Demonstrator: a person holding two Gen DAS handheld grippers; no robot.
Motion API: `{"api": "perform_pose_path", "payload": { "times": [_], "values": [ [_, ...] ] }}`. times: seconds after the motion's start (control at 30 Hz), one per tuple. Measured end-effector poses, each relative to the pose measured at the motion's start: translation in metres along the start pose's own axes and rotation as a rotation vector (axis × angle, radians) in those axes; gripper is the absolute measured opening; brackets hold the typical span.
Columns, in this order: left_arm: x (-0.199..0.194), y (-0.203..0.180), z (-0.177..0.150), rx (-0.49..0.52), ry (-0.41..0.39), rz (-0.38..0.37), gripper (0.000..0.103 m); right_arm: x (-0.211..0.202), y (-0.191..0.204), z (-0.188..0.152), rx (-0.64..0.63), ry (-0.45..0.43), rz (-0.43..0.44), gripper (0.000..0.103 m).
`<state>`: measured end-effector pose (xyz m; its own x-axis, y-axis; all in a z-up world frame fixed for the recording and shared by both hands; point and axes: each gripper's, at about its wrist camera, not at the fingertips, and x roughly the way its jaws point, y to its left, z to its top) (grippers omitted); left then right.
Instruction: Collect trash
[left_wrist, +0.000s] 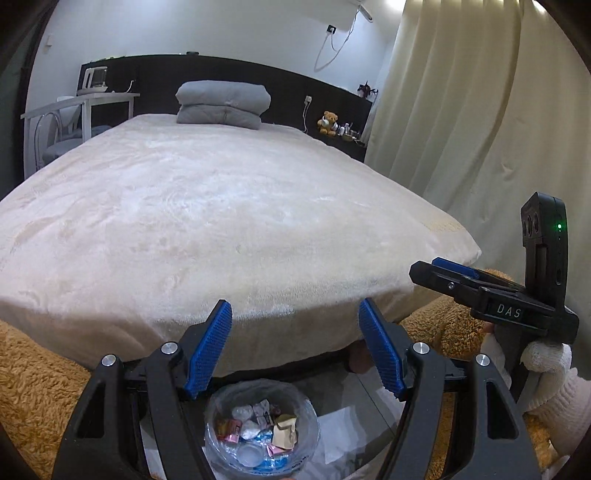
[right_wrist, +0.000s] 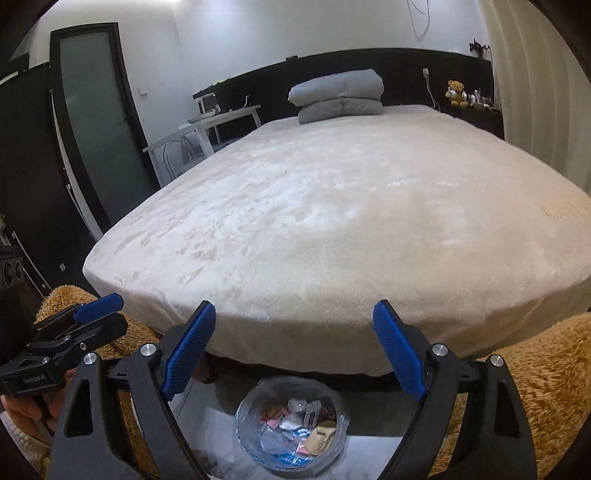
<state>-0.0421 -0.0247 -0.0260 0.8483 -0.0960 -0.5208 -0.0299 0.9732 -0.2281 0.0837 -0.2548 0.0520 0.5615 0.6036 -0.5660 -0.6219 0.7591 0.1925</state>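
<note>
Both grippers parked at the near edge of the bed (left_wrist: 207, 206), nothing held. Left gripper (left_wrist: 295, 343) spread wide with its blue pads empty; right gripper (right_wrist: 294, 345) same deal, splayed open and empty. Trash bin (left_wrist: 262, 428) sitting low and near between the fingers, clear-bag lined, already loaded with crumpled wrappers, tissue bits and a brown scrap; same bin (right_wrist: 291, 424) visible from the right wrist view too. Looks pretty much wrapped up, since no loose trash spotted on the bedspread or the shaggy brown rug (left_wrist: 40, 391)

What could go sideways from here:
- clipping the bin's thin rim with a lowered finger and tipping the lot back onto the rug
- snagging the plastic liner on a textured pad and dragging it out
- knocking the two grippers together, given how close they sit side by side
- small scraps vanishing into that deep rug pile, easy to miss

Readable writing: "DAS" on the right gripper's body in the left view; a label on the left gripper's body too blurry to read; blue print on the liner, unreadable
</note>
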Motion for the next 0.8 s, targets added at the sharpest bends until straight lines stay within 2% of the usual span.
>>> {"api": "perform_pose_path", "payload": {
  "times": [0.1,0.17,0.23,0.33,0.4,0.5,0.63,0.8],
  "values": [
    [-0.012,0.005,0.006,-0.007,-0.055,0.0,0.071,-0.017,0.0,0.005,-0.03,-0.069,-0.021,0.086],
    [-0.019,0.008,0.009,-0.022,-0.083,-0.002,0.077,-0.022,-0.003,0.007,-0.019,-0.083,-0.022,0.086],
    [-0.027,0.006,0.01,-0.009,-0.112,-0.001,0.078,-0.027,-0.003,0.009,-0.02,-0.11,-0.031,0.095],
    [-0.035,-0.003,0.013,0.042,-0.137,0.016,0.079,-0.036,0.006,0.012,-0.078,-0.145,-0.053,0.096],
    [-0.042,-0.007,0.012,0.072,-0.175,0.033,0.098,-0.038,0.011,0.01,-0.111,-0.17,-0.077,0.098],
    [-0.044,-0.008,0.011,0.075,-0.174,0.03,0.097,-0.035,0.012,0.009,-0.113,-0.151,-0.061,0.098],
    [-0.042,-0.015,0.011,0.12,-0.171,0.063,0.097,-0.04,0.017,0.01,-0.134,-0.172,-0.062,0.098],
    [-0.048,-0.021,0.014,0.171,-0.203,0.077,0.097,-0.047,0.019,0.012,-0.14,-0.191,-0.063,0.098]
  ]
}}
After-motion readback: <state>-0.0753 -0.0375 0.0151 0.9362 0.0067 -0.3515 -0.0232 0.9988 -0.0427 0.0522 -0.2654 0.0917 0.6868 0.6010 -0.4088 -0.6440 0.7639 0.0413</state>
